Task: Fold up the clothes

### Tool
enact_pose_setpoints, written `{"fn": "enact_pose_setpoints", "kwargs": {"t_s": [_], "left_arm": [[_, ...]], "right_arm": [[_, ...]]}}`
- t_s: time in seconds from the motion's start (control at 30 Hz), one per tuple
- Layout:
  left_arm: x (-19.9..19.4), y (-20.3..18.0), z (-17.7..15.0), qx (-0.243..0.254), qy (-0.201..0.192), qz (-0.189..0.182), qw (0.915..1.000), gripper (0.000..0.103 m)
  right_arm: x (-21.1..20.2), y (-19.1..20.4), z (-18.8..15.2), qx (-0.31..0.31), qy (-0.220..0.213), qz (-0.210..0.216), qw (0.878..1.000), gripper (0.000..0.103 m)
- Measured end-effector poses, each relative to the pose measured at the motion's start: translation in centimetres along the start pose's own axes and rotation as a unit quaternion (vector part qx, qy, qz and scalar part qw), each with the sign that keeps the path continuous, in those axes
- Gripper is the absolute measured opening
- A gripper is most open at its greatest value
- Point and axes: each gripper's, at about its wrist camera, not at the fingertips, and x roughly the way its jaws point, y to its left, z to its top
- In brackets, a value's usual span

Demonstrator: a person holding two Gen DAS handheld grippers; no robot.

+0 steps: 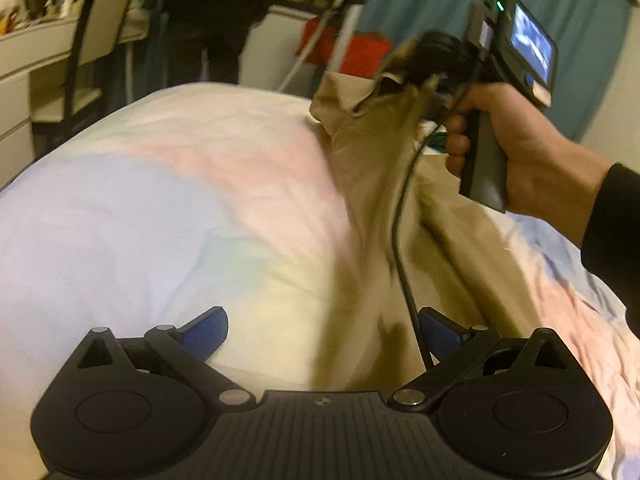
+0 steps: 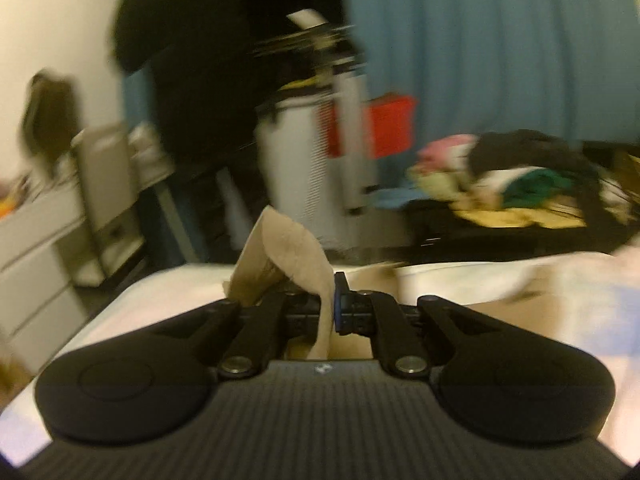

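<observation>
- Left wrist view: the left gripper (image 1: 324, 334) hangs low over the bed (image 1: 140, 208), its blue pads spread wide with nothing between them. It looks to be waiting to take a second hold.
- The tan garment (image 1: 384, 184) runs from beneath this gripper, on its right-hand side, up to the right gripper (image 1: 416, 70). That gripper has a bunched top edge of the cloth and holds it above the bed. Lifting one end this way probably lets the cloth hang and straighten before it is laid out to fold.
- The right hand (image 1: 516, 140) wraps the handle, and a black cable (image 1: 400, 248) droops from the tool across the garment toward the left gripper. It could snag if the left one closes on the cloth there.
- To the left of the garment the pastel sheet lies bare, with wide room to spread the cloth. The bed's far edge curves off toward a chair (image 1: 80, 60) and a desk.
- Right wrist view: the right gripper (image 2: 330, 308) has its jaws closed on a fold of the tan garment (image 2: 288, 256), which stands up in a loop ahead of the pads.
- Beyond lies the bed's end (image 2: 168, 292). Past it are a blue curtain (image 2: 480, 48) and a heap of clothes (image 2: 512, 176) at right, well apart from the held cloth.
</observation>
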Motion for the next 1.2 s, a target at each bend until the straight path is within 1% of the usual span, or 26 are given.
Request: {"fn": "enact_pose_setpoints", "kwargs": {"t_s": [0.07,0.17,0.27,0.33,0.37,0.4,0.47,0.53,0.63,0.73,0.83,0.93,1.03,1.2], "left_arm": [[0.1,-0.6,-0.3,0.007,0.002,-0.01,0.9999,0.102],[0.4,-1.3,-0.8,0.016,0.008,-0.029,0.9994,0.102],[1.0,-2.0,-1.3,0.033,0.016,-0.039,0.9986,0.102],[1.5,-2.3,-1.6,0.041,0.023,-0.042,0.998,0.102],[1.8,-2.4,-1.7,0.043,0.026,-0.044,0.9978,0.102],[2.1,-2.5,-1.7,0.046,0.029,-0.045,0.9975,0.102],[2.5,-2.8,-1.9,0.051,0.034,-0.047,0.997,0.102],[2.5,-3.2,-2.0,0.058,0.034,-0.047,0.9966,0.102],[2.5,-3.8,-2.0,0.064,0.034,-0.048,0.9962,0.102],[1.5,-4.2,-2.1,0.067,0.028,-0.06,0.9956,0.102],[0.2,-4.9,-2.2,0.078,0.016,-0.061,0.995,0.102],[-0.9,-5.4,-2.3,0.084,0.011,-0.063,0.9944,0.102],[-1.6,-5.7,-2.4,0.086,0.016,-0.063,0.9941,0.102],[-3.3,-5.9,-2.5,0.1,0.018,-0.043,0.9938,0.102]], "right_arm": [[-0.3,-4.0,-0.2,0.04,-0.008,-0.03,0.999,0.007],[-0.2,-9.2,-1.8,0.091,0.007,-0.066,0.994,0.007],[0.9,-12.8,-4.1,0.116,0.05,-0.078,0.989,0.009],[1.6,-13.9,-5.3,0.11,0.076,-0.076,0.988,0.013],[1.9,-14.0,-5.8,0.099,0.087,-0.073,0.989,0.028],[2.0,-14.0,-6.2,0.091,0.095,-0.067,0.989,0.061],[1.5,-13.8,-7.0,0.077,0.102,-0.051,0.991,0.09],[0.5,-13.4,-7.3,0.063,0.103,-0.044,0.992,0.089],[-1.1,-12.6,-7.1,0.053,0.118,-0.032,0.991,0.089],[-3.4,-12.2,-6.8,0.037,0.119,-0.041,0.991,0.089],[-6.2,-12.2,-6.7,0.033,0.122,-0.045,0.991,0.089],[-10.1,-12.0,-6.7,0.041,0.125,-0.045,0.99,0.089],[-14.8,-11.5,-7.3,0.047,0.134,-0.048,0.989,0.089],[-23.2,-9.6,-9.1,0.026,0.156,-0.034,0.987,0.089]]}}
